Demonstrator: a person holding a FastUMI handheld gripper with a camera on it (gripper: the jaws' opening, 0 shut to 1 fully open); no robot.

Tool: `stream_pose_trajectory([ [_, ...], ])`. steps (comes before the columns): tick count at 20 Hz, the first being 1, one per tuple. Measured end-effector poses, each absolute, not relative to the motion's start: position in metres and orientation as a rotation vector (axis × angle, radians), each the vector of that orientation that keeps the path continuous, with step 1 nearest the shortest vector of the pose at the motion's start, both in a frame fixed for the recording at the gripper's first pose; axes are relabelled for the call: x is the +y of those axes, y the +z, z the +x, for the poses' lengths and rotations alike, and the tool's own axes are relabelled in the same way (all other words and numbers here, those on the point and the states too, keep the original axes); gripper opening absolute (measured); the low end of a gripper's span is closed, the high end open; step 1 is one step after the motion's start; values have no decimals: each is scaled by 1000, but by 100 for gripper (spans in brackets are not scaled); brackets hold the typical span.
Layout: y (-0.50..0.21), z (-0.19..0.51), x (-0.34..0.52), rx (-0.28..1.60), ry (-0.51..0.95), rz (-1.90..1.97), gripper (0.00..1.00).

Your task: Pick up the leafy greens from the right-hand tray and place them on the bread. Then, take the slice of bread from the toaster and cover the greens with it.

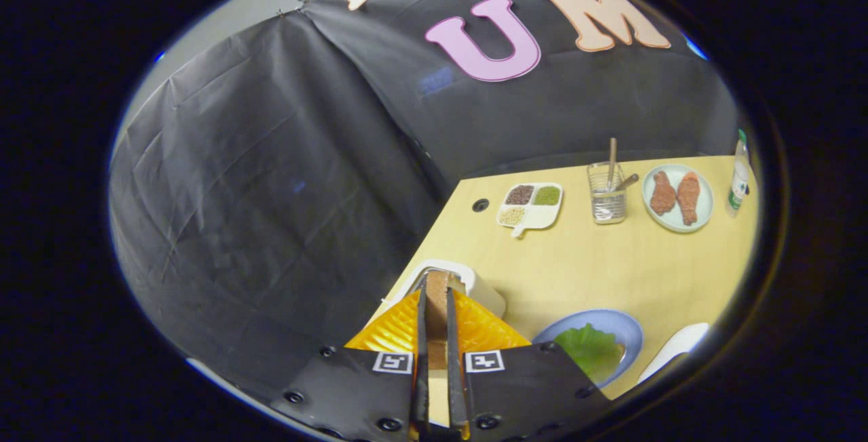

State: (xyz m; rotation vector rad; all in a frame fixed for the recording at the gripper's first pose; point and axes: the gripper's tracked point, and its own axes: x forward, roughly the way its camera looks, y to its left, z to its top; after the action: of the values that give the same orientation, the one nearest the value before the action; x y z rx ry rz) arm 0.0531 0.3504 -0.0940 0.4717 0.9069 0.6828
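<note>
My gripper (437,293) is shut on a brown slice of bread (437,310), held edge-on between the two fingers. The white toaster (485,289) sits just beyond and under the fingertips, near the table's left edge. I cannot tell whether the slice's lower end is still in the slot. To the right of the fingers, a blue plate (627,327) holds the leafy greens (590,347). The greens lie flat and hide most of what is under them. The gripper body covers the plate's near rim.
A white tray (678,342) lies right of the blue plate. Across the wooden table (583,272) stand a divided dish of grains (531,206), a glass with sticks (607,198), a pale plate with two drumsticks (677,196) and a bottle (739,177).
</note>
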Motion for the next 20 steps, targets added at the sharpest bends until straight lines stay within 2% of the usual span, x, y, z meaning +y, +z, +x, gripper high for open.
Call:
stream_pose_trajectory([
  [20,-208,30,269,1050,532,525,14],
])
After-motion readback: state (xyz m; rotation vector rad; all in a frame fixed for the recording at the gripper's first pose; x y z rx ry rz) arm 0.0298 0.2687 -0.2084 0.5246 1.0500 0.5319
